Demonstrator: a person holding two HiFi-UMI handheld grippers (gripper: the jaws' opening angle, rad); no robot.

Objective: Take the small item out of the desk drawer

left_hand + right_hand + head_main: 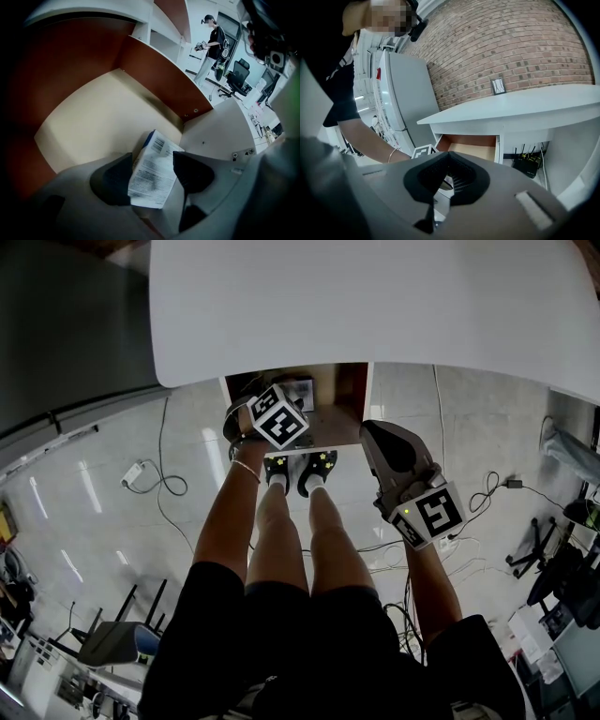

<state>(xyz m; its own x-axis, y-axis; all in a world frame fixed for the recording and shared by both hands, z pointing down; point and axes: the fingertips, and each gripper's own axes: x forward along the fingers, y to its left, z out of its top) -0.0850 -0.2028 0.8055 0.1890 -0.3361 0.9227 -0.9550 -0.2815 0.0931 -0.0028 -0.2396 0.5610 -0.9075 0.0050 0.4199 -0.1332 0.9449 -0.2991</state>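
Inside the white desk's open drawer, the left gripper's jaws stand spread around a small box, while the right gripper's, above glossy floor tiles, are pressed together.

The desk top is finished as a smooth, matt white board. The drawer is walled in reddish-brown wood-look panels over a pale, smooth, matt bottom, and the small box in it is made of thin printed card. The left gripper and right gripper are moulded in matt grey plastic with dark ribbed pads, the floor is laid with glossy pale tiles, and the wall is built of rough brick.
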